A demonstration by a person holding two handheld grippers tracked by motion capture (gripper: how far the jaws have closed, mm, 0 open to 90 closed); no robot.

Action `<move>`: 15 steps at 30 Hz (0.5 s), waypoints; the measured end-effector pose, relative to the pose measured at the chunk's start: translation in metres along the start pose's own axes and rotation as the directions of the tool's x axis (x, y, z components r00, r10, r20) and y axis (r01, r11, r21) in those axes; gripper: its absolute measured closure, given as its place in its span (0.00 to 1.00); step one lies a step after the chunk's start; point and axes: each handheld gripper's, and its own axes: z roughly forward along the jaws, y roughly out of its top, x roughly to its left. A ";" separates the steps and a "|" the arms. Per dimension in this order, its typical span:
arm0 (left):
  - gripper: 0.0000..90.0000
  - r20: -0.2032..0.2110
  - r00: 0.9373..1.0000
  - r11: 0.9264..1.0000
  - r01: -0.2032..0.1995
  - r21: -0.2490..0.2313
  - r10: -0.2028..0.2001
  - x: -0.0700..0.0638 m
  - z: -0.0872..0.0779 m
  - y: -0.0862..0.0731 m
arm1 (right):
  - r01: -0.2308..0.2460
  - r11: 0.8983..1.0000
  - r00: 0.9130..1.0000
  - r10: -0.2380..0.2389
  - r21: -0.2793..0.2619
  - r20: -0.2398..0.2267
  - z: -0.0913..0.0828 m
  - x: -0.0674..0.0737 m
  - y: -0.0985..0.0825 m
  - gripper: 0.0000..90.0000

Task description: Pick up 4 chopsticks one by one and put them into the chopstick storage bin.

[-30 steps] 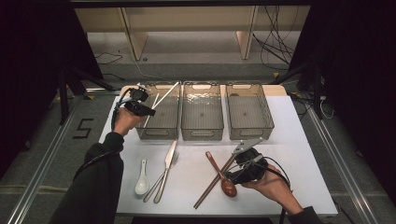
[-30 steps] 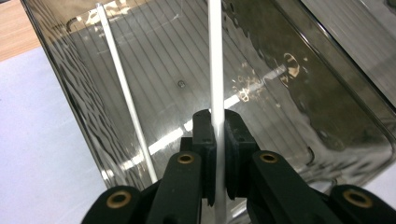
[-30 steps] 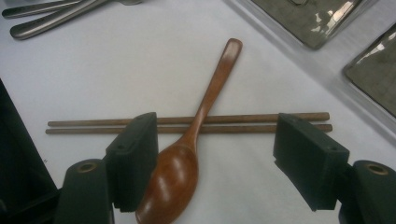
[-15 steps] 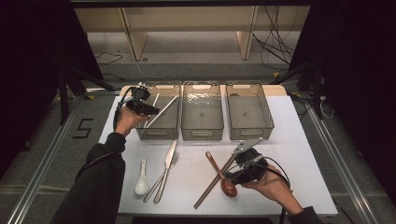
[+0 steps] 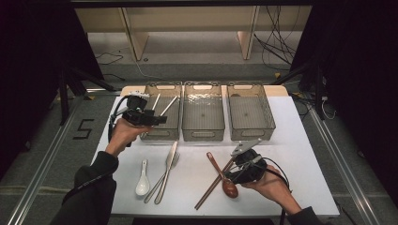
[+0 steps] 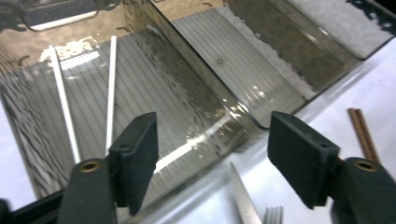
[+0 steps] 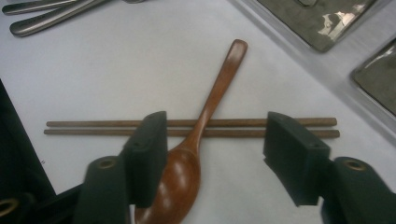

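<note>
Near right, the right gripper (image 5: 233, 167), jaws closing but still apart and empty, straddles a glossy wooden spoon (image 7: 194, 154) crossing slim brown chopsticks (image 7: 233, 127). Far left, the left gripper (image 5: 159, 119), jaws just opened and empty, faces two thin white chopsticks (image 6: 111, 88) inside the ribbed smoky-plastic left bin (image 5: 174, 132).

Three clear plastic bins stand side by side in the upper middle of the high view on the white table (image 5: 300, 154): the left bin (image 5: 162, 133), the middle bin (image 5: 202, 133), the right bin (image 5: 251, 133). Two white chopsticks (image 5: 163, 107) lie in the left bin. Below the bins, from left to right, lie a white ceramic spoon (image 5: 142, 180), a steel knife and fork (image 5: 165, 173), then a brown wooden spoon (image 5: 224, 177) crossing a pair of brown wooden chopsticks (image 5: 211, 190)
</note>
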 end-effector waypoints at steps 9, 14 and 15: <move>0.30 0.038 0.998 0.998 -0.054 -0.027 0.055 -0.027 -0.009 -0.031 | 0.051 0.998 0.998 -0.050 0.028 -0.028 0.019 0.001 0.004 0.83; 0.29 0.049 0.995 0.996 -0.085 -0.028 0.086 -0.039 -0.015 -0.047 | 0.073 0.996 0.996 -0.070 0.045 -0.052 0.032 0.003 0.005 0.95; 0.28 0.048 0.994 0.995 -0.093 -0.029 0.094 -0.041 -0.016 -0.049 | 0.074 0.996 0.996 -0.072 0.048 -0.058 0.035 0.003 0.006 0.97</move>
